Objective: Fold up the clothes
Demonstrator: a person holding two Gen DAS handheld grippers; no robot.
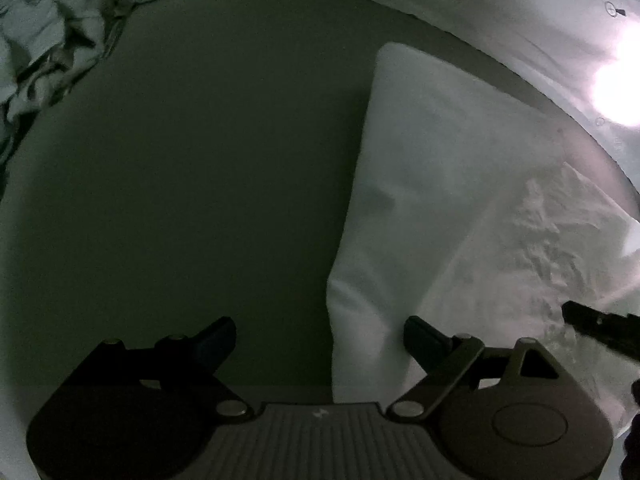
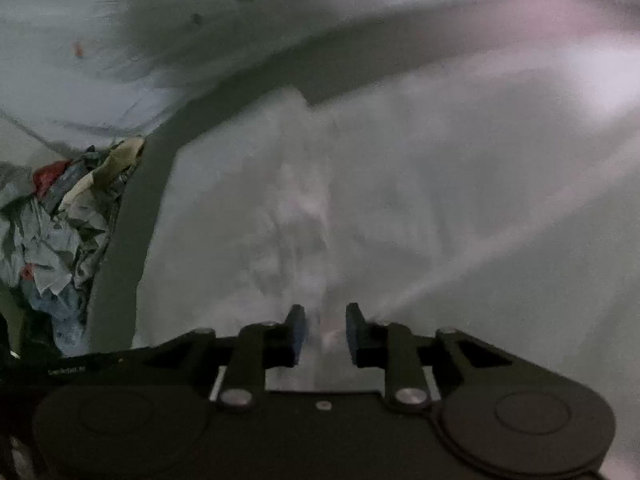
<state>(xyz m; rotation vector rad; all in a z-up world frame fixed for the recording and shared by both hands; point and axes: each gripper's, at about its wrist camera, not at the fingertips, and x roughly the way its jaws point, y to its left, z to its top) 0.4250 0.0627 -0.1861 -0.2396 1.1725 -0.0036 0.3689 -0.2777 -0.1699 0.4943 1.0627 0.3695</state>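
A white garment (image 1: 432, 200) lies on a dark grey surface (image 1: 200, 184), stretching from the lower middle to the right of the left wrist view. My left gripper (image 1: 320, 334) is open, its jaws wide apart over the garment's near left edge. In the right wrist view the same white garment (image 2: 400, 184) fills most of the frame, blurred. My right gripper (image 2: 325, 330) is nearly closed on a raised ridge of the white fabric between its blue pads (image 2: 298, 330). Its dark tip also shows in the left wrist view (image 1: 600, 332) at the right edge.
A pile of crumpled clothes (image 1: 52, 52) lies at the far left; it also shows in the right wrist view (image 2: 60, 232). A white patterned sheet (image 1: 500, 8) runs along the back. A bright light glare (image 1: 620, 88) sits at the right.
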